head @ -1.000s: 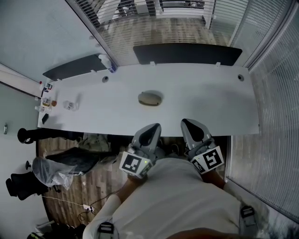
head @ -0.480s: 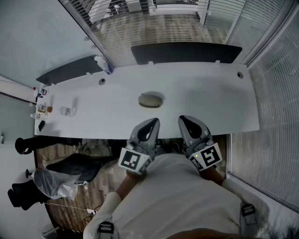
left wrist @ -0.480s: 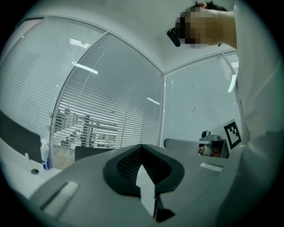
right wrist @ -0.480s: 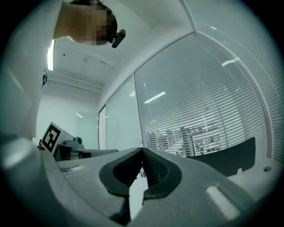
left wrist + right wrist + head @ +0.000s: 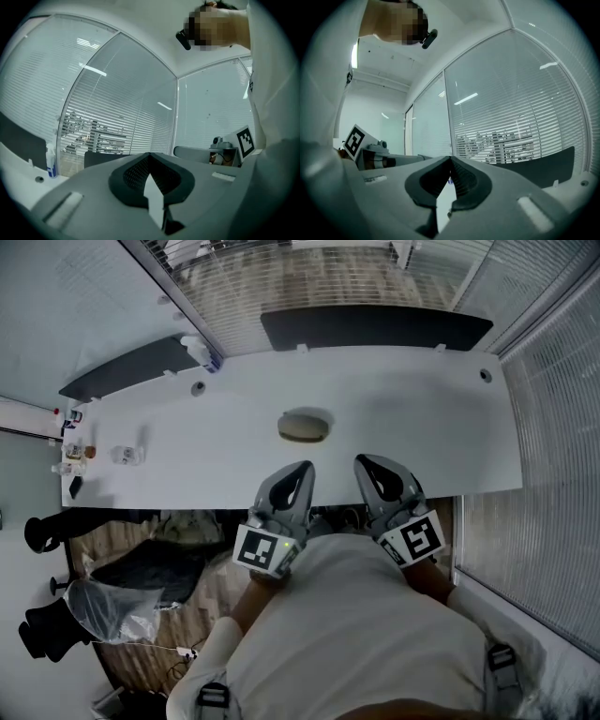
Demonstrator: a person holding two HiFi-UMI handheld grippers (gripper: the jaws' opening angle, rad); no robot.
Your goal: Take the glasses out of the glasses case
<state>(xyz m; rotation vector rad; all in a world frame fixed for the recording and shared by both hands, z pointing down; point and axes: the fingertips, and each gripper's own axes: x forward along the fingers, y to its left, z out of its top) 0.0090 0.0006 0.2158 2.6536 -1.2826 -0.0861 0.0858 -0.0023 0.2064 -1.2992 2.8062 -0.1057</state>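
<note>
A closed, oval, beige-grey glasses case (image 5: 303,426) lies on the white table (image 5: 422,437), a little left of its middle. No glasses show. Both grippers are held close to the person's body at the table's near edge, short of the case and apart from it. My left gripper (image 5: 304,468) points toward the case from just below it, its jaws together and empty. My right gripper (image 5: 362,461) is beside it to the right, jaws also together with nothing in them. In the left gripper view the left gripper (image 5: 149,154) has its tips meeting; in the right gripper view the right gripper (image 5: 450,159) does too.
Two dark panels (image 5: 375,327) (image 5: 122,373) stand along the table's far edge, with a spray bottle (image 5: 201,352) between them. Small items (image 5: 125,454) sit at the table's left end. Glass walls with blinds surround the table. A plastic bag (image 5: 112,607) lies on the floor at the left.
Both grippers have moved forward together toward the table's near edge and the case. Their jaws have stayed together.
</note>
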